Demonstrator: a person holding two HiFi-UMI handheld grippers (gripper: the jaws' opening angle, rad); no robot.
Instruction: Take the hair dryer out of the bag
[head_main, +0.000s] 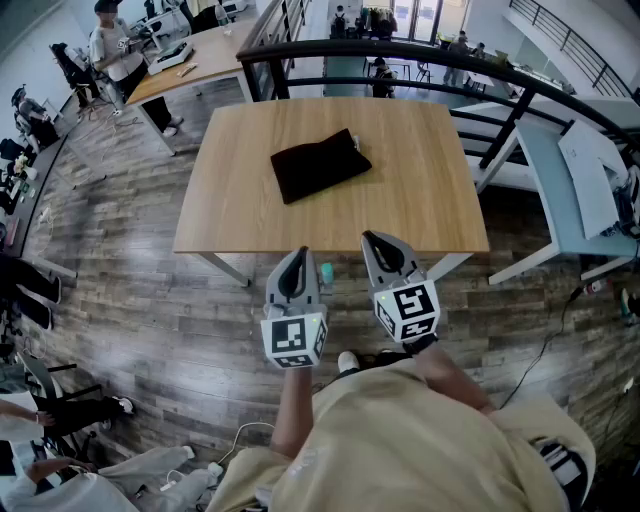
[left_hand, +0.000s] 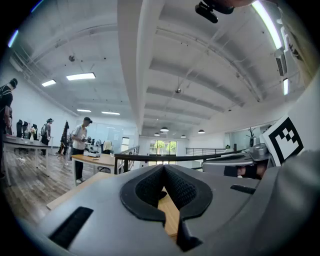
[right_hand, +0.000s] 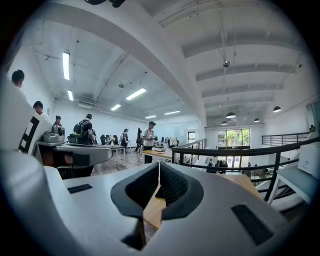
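Bag: a black bag (head_main: 320, 165) lies flat on the wooden counter (head_main: 420, 200), toward its far left part, skewed to the edges. Nothing touches it.
Hair dryer: no view shows it. The bag's inside is hidden and its opening cannot be made out.
Left gripper: the left gripper (head_main: 300, 253) is held level at the counter's near edge, over the plank floor (head_main: 150, 290), well apart from the bag. In its own view the jaws (left_hand: 163, 168) are closed tip to tip with nothing between them. Only a strip of counter shows through the hollow behind the pads.
Right gripper: the right gripper (head_main: 372, 239) sits just beside the left one, also level and short of the bag. Its jaws (right_hand: 159, 165) are closed and empty.
Marker cubes: one cube (head_main: 294, 340) rides on the left gripper and one (head_main: 408, 312) on the right. Both hide the hands behind them.
Hard to make out: a small teal thing (head_main: 326, 272) shows between the two grippers, too small to tell what it is.
Cut off: in both gripper views the gripper body fills the lower half, so the bag cannot be picked out there.
Surroundings: a dark railing (head_main: 400, 50) curves behind the counter. A person (head_main: 115, 50) stands at a far desk.
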